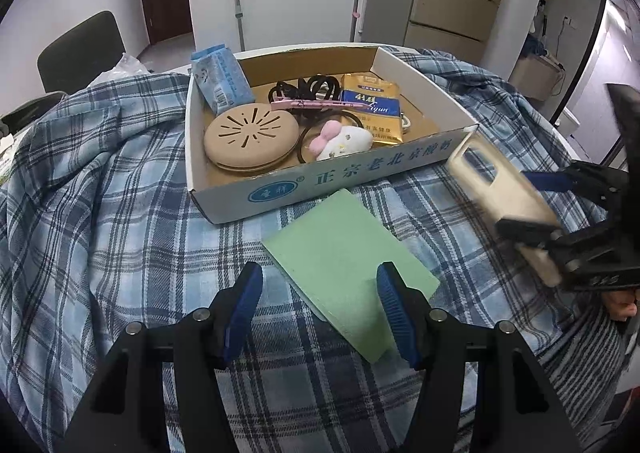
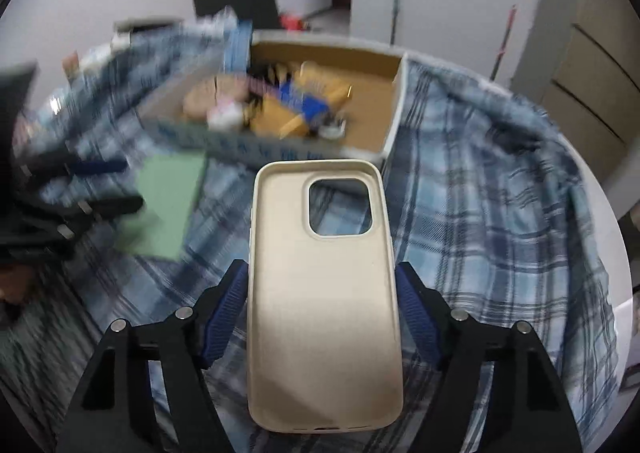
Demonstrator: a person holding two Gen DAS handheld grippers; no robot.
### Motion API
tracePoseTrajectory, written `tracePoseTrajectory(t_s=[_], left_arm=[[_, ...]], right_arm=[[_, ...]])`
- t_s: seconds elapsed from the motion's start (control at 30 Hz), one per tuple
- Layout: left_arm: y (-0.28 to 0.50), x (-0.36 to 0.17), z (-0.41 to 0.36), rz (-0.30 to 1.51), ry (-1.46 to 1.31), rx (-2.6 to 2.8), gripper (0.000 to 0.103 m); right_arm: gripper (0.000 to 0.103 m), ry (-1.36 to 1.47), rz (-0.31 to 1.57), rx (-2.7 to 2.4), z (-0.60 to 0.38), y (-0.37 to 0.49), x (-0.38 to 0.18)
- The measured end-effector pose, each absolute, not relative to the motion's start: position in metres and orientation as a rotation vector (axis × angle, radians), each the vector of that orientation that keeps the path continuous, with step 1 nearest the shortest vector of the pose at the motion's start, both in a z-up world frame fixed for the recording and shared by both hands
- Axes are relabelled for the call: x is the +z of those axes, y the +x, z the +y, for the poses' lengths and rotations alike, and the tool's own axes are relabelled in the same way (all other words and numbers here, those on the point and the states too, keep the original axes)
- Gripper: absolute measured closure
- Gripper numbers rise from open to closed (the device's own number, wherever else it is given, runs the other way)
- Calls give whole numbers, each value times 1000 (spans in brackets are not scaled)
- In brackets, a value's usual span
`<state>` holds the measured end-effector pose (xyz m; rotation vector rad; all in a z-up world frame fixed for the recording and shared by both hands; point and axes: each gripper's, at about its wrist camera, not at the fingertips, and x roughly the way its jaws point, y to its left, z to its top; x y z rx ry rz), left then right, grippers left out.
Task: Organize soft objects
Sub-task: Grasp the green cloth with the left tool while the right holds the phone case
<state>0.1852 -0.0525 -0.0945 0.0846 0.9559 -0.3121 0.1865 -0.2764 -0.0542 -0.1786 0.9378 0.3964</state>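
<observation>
- Beige silicone phone case [image 2: 324,293] sits lengthwise between the blue pads of the right hand-held gripper [image 2: 320,313], clamped by its long sides and lifted off the plaid cloth [image 2: 500,213], its camera cut-out end pointing toward the cardboard box [image 2: 394,109].
- Left hand-held gripper [image 1: 320,309] hangs part-open and holds nothing, its pads straddling the near end of the green foam sheet [image 1: 344,245] that lies flat on the cloth just in front of the box.
- Inside the box, toward the tabletop's far edge, a round perforated case [image 1: 251,139], hair ties [image 1: 308,87], a gold-and-blue packet [image 1: 372,109] and a small plush [image 1: 344,141] crowd its left end; the right end is bare.
- To place the case well, I would carry it over the front wall, lower it into that bare right end, and release only once it rests flat.
</observation>
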Motion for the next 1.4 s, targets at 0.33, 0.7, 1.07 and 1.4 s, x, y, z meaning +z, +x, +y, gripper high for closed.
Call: tracePoseTrajectory(t_s=[0.33,0.7,1.07,1.4], left_arm=[[181,-98,-62,1077,-7,-368,31],[209,-100,-74,1083,-59,-277,21],[226,-108,-80,1104,-62,-175,21],[239,-109,-111,1097,23,-218,21]], right_arm=[[31,-93,751,381,-272,156,-27],[30,-70,687,378,-279,149,-26],[30,-36,693,402,-283,150,-28],[30,-29,699,401,-284,151,-29]])
